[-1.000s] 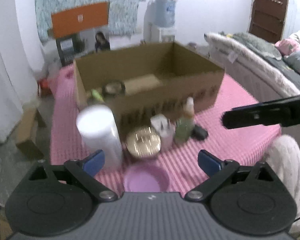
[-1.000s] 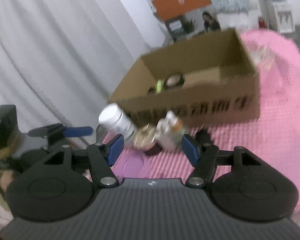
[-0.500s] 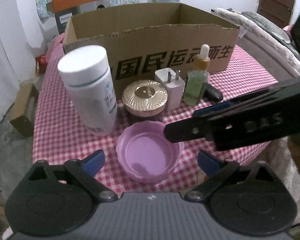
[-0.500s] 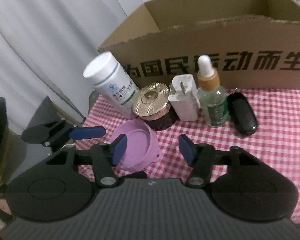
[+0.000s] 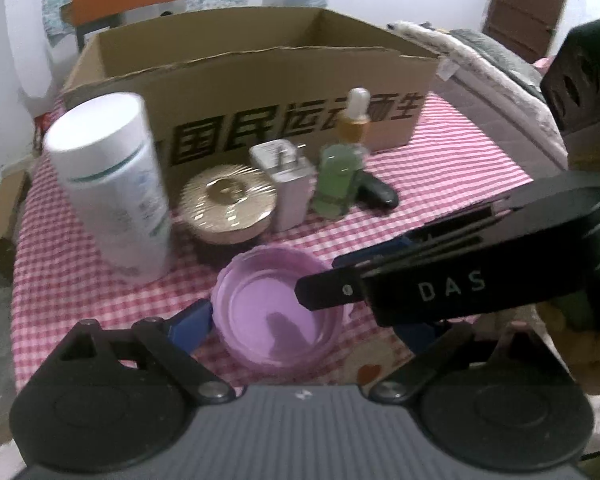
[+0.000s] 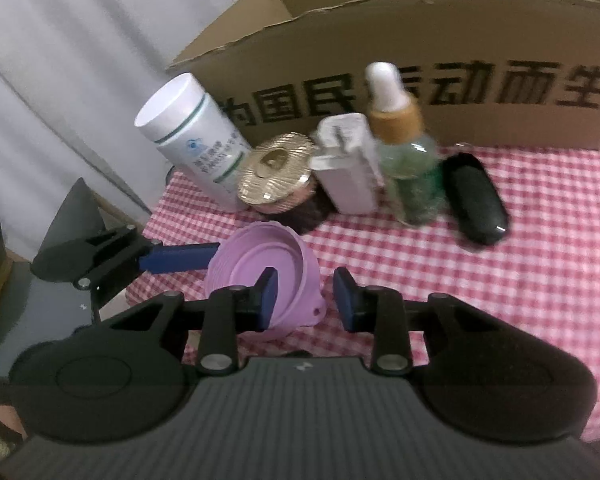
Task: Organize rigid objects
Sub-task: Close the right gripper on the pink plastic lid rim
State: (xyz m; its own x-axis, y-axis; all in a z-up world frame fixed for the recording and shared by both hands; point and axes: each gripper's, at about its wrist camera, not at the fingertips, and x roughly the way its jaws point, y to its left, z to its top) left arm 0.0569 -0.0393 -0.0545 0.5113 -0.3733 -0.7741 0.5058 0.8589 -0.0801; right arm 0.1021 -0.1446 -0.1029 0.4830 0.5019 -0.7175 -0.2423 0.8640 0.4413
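I've brought both grippers down from above the box (image 6: pixel 420 40) to the purple cup (image 6: pixel 260 264) in front of it. The right gripper (image 6: pixel 306 296) has just been closing, its jaws either side of the cup's near wall but not yet pinching. The left gripper (image 5: pixel 312 320) is spread around the cup; bottle (image 6: pixel 192 136), jar (image 6: pixel 274 172) and the rest stand between cup and box, so this cup looks first to go in.

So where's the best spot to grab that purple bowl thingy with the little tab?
Probably the thin rim of the purple collapsible silicone funnel, taken from above on the near side, one finger inside and one outside. It sits mouth-up and its body looks too wide to span. The right tool has just been closing around that rim, beside the tab.
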